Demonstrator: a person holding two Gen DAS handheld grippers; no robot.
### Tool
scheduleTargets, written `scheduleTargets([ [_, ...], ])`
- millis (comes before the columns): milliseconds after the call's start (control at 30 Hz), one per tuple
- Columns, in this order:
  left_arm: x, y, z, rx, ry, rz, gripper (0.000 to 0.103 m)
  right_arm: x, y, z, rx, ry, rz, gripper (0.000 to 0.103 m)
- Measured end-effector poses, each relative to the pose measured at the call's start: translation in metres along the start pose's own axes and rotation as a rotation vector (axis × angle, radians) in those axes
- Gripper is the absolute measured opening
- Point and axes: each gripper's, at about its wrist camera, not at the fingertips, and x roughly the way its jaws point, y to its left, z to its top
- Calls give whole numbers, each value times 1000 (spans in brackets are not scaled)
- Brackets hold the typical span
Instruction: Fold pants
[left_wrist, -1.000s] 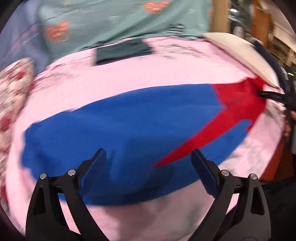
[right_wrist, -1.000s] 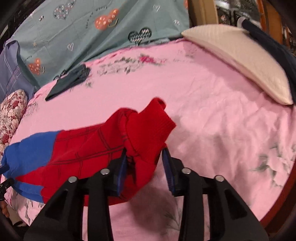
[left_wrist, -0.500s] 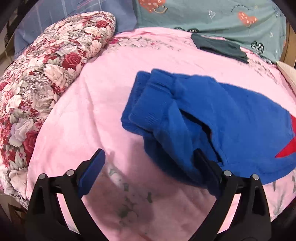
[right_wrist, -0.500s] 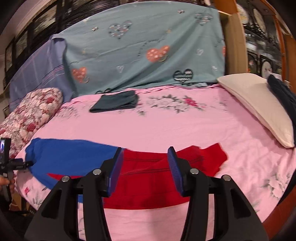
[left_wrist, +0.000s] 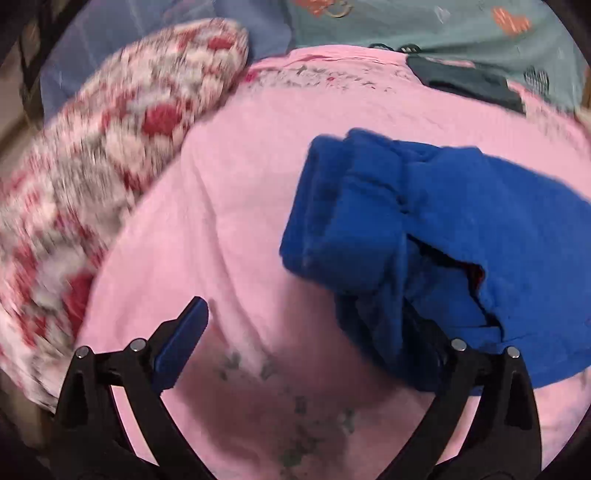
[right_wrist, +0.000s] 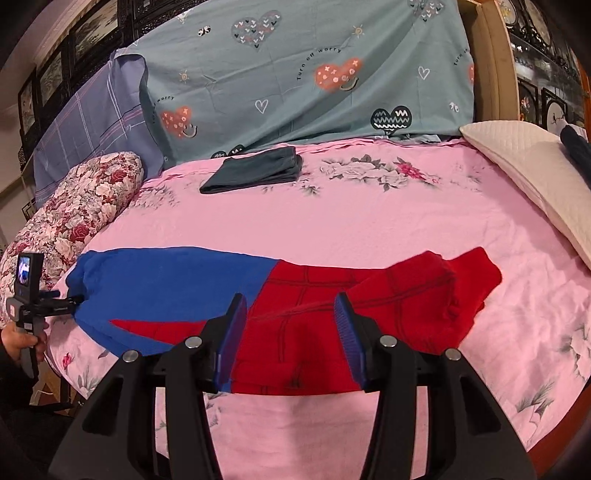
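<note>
one pair of pants on the bed; both grippers' fingers spread, holding nothing.

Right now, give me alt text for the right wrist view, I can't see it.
Blue and red pants lie flat across a pink floral bedsheet, beyond the open right tool. The left tool meets the blue end; folded dark clothing sits farther back.

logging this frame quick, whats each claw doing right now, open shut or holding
Left claw: open, at the blue waist end of the pants, holding nothing.
Right claw: open, over the red leg end, holding nothing.
</note>
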Motion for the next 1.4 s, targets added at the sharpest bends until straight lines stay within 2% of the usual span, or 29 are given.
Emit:
scheduleTargets([
  [100, -10, -8, 0, 40, -29, 48, 99, -1, -11, 2, 29, 2, -17, 50],
  [167, -26, -17, 3, 46, -63, 51, 96, -5, -22, 4, 62, -5, -22, 50],
  [233, -53, -32, 6, 54, -137, -2, 97, -15, -42, 7, 111, -30, -51, 50],
  [267, -74, -44, 8, 73, -199, -39, 98, -20, -53, 7, 143, -41, -67, 50],
  [333, -106, -73, 11, 133, -286, -145, 98, -30, -87, 6, 242, -54, -116, 51],
  [367, -113, -88, 11, 167, -297, -192, 99, -33, -105, 3, 293, -53, -141, 51],
  [467, -117, -145, 9, 282, -283, -328, 99, -35, -143, -9, 419, -40, -148, 52],
  [567, -104, -198, 3, 358, -222, -428, 99, -21, -160, -20, 513, -5, -52, 52],
  [667, -85, -239, -6, 445, -167, -437, 99, 2, -158, -25, 540, 34, 5, 52],
  [767, -63, -257, -17, 486, -89, -427, 99, 23, -156, -27, 557, 58, 29, 52],
  [800, -60, -255, -17, 468, -85, -439, 99, 29, -155, -28, 561, 62, 40, 48],
  [833, -60, -254, -17, 457, -76, -446, 99, 34, -152, -27, 548, 68, 47, 44],
  [867, -59, -252, -16, 449, -67, -454, 99, 38, -148, -25, 521, 71, 46, 35],
  [900, -60, -252, -16, 447, -64, -456, 99, 39, -143, -24, 492, 64, 43, 21],
  [1000, -61, -251, -18, 445, -69, -455, 99, 31, -134, -18, 466, 16, 84, 18],
  [1100, -62, -240, -15, 408, -90, -448, 99, 10, -101, 8, 368, -51, 136, 16],
  [1233, -67, -212, -8, 303, -127, -431, 99, 0, -10, 50, 129, -91, 271, 15],
  [1300, -69, -189, -5, 238, -140, -401, 99, 12, 32, 58, 38, -58, 329, 14],
  [1367, -67, -166, -5, 183, -134, -363, 99, 44, 82, 53, -94, 52, 345, 16],
  [1400, -64, -156, -5, 160, -123, -345, 99, 70, 107, 42, -166, 141, 329, 19],
])
